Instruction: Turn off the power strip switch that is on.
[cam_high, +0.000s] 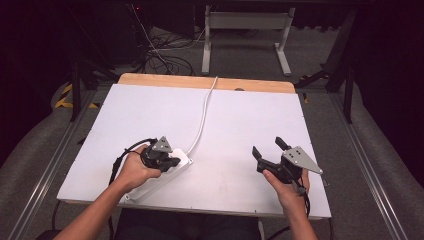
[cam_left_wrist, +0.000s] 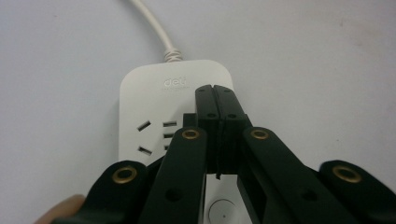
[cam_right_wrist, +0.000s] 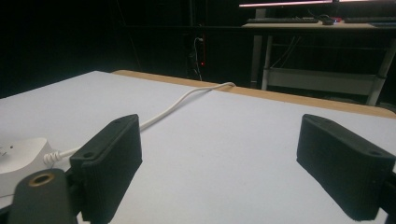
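Observation:
A white power strip (cam_high: 150, 182) lies on the white board at the near left, and its white cord (cam_high: 202, 115) runs off over the far edge. My left gripper (cam_high: 172, 161) is over the strip's cord end, its jaws shut together with nothing between them. In the left gripper view the closed tips (cam_left_wrist: 215, 91) point at the strip's top (cam_left_wrist: 140, 88), beside the socket slots (cam_left_wrist: 144, 126); whether they touch it I cannot tell. My right gripper (cam_high: 266, 145) is held above the board at the near right, open and holding nothing, with its pads (cam_right_wrist: 114, 158) wide apart.
The white board (cam_high: 240, 115) covers a wooden table whose far edge (cam_high: 150, 79) shows. A round button (cam_left_wrist: 222, 211) sits on the strip behind the left jaws. Cables and a table frame (cam_high: 245, 22) stand on the dark floor beyond.

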